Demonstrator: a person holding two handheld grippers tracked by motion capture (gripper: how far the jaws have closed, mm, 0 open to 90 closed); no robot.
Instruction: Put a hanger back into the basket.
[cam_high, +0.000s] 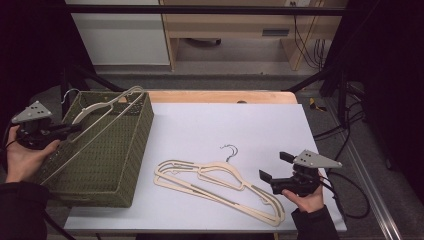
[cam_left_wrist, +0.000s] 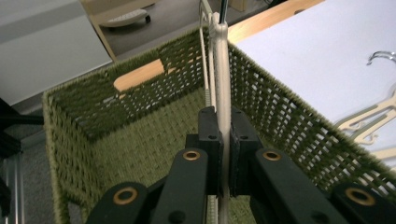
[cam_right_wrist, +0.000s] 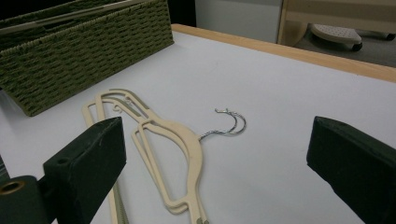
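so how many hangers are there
3: one hanger clamped in the left claw over the green basket, two stacked hangers lying on the white table; more could be hidden.

I'm seeing dark sleeves on both forearms, left gripper (cam_high: 64, 131) black with brass-ringed pivot holes, right gripper (cam_high: 274, 166) black, blocky pads, grey three-cornered plates on top, black cables trailing.

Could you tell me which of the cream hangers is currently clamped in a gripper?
The hanger slanting over the green basket: the left gripper grips it, while the others lie flat on the table.
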